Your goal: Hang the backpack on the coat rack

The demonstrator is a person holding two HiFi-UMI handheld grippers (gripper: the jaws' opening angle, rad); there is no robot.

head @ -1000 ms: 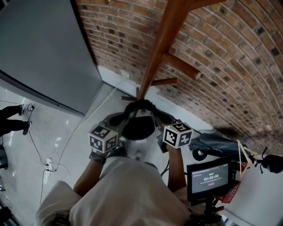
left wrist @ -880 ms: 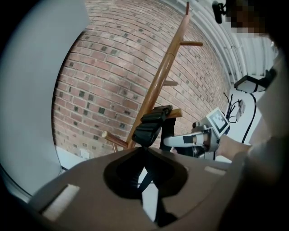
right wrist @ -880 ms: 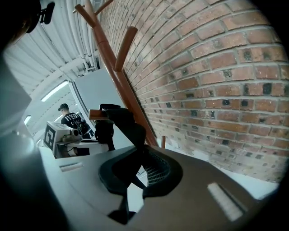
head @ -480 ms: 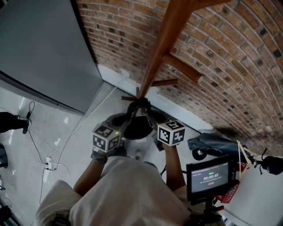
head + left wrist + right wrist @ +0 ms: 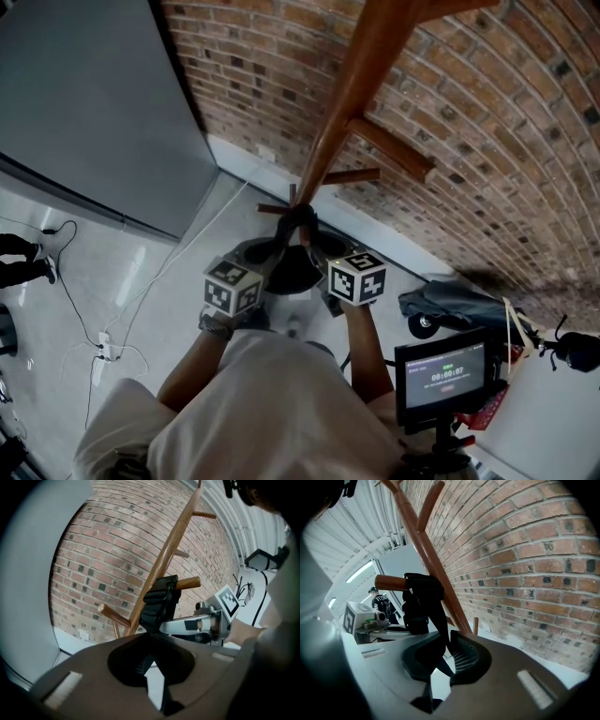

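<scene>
A black and grey backpack (image 5: 291, 270) hangs low against the wooden coat rack (image 5: 347, 103), between my two grippers. Its black top handle (image 5: 419, 599) is looped over a short wooden peg (image 5: 389, 581); the left gripper view shows that handle (image 5: 159, 599) on the peg (image 5: 190, 582) too. My left gripper (image 5: 146, 641) is shut on a black strap. The jaws of my right gripper (image 5: 444, 644) have just been opening and stand slightly apart. A black strap (image 5: 440, 625) still runs between them.
A brick wall (image 5: 487, 141) stands behind the rack and a grey panel (image 5: 84, 112) is at the left. White cables (image 5: 103, 352) lie on the floor. A small monitor on a stand (image 5: 442, 370) and a dark bundle (image 5: 455, 302) are at the right.
Both grippers have drawn closer together and toward the rack's pole, and the backpack has moved with them. The right gripper's jaws have parted a little.
</scene>
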